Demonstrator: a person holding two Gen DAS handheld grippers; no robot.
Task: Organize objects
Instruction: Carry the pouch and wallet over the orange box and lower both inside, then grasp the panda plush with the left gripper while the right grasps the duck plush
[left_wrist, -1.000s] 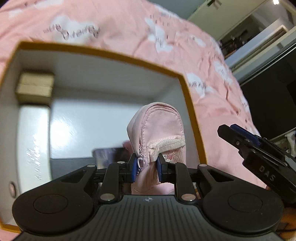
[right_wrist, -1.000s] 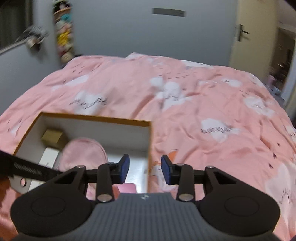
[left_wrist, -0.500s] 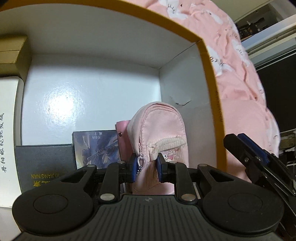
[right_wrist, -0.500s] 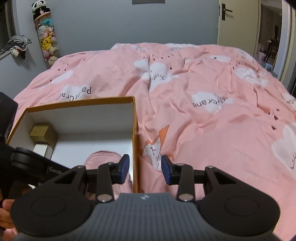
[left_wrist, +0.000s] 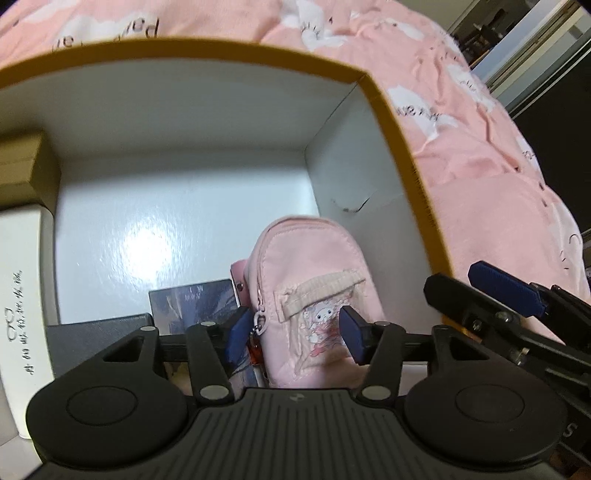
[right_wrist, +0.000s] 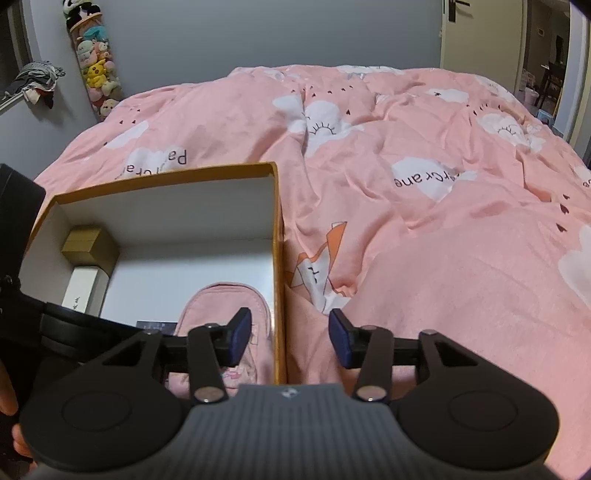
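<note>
Right gripper (right_wrist: 291, 338) jaws opening astride box (right_wrist: 275, 221) wall, pink pouch (right_wrist: 221, 306) inside, pink duvet (right_wrist: 424, 221) beyond

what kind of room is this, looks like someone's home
Most likely a bedroom in a home: a wide bed under a pink cloud-print duvet, a hanging column of plush toys on the grey wall, and a cream door that opens onto another room.

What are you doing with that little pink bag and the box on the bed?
A person with a gripper in each hand is tidying things into an orange-rimmed white cardboard box on the pink cloud-print bedcover. The left gripper is opening its jaws around the small pink fabric pouch, which sits in the box's right corner, no longer pinched. The right gripper is opening too, with nothing gripped, straddling the box's right wall.
</note>
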